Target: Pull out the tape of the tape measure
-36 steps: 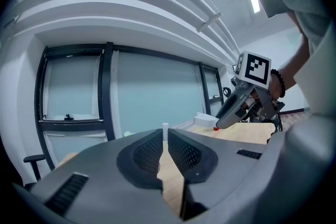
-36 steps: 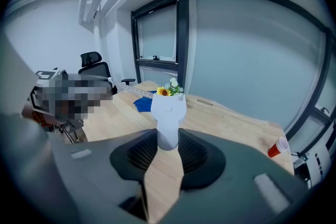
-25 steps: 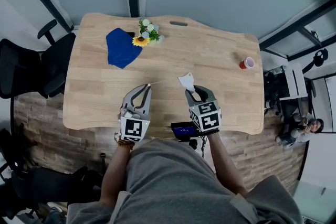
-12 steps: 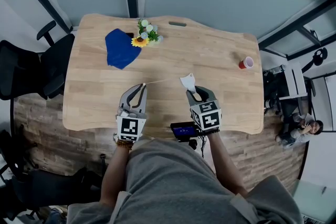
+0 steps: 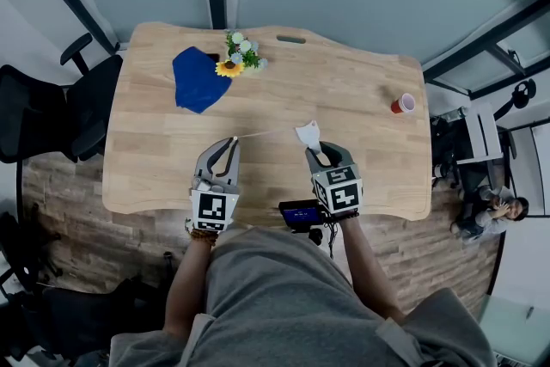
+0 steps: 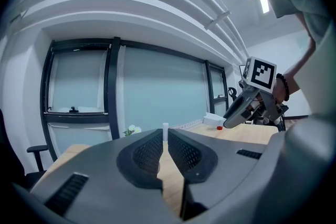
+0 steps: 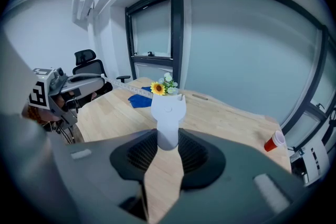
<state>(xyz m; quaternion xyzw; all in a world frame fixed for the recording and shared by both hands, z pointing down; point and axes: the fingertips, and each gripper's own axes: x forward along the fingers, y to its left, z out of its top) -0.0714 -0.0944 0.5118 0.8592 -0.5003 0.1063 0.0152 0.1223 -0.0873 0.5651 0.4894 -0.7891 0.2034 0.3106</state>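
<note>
The wooden table [image 5: 344, 90] carries a blue cloth [image 5: 196, 80] near its far left corner. Both grippers hang over the middle of the table, closer to its near edge. The right gripper [image 5: 316, 152] has its jaws part-way closed around the narrow lower part of the white tape measure [image 7: 168, 115], holding it upright. The left gripper [image 5: 234, 139] has its jaws nearly together, pinching the end of the tape [image 5: 266, 133], which stretches thin between the two grippers above the table. A bunch of flowers [image 5: 239, 56] stands by the far edge, beside the cloth. A red cup [image 5: 404, 104] stands near the right edge.
</note>
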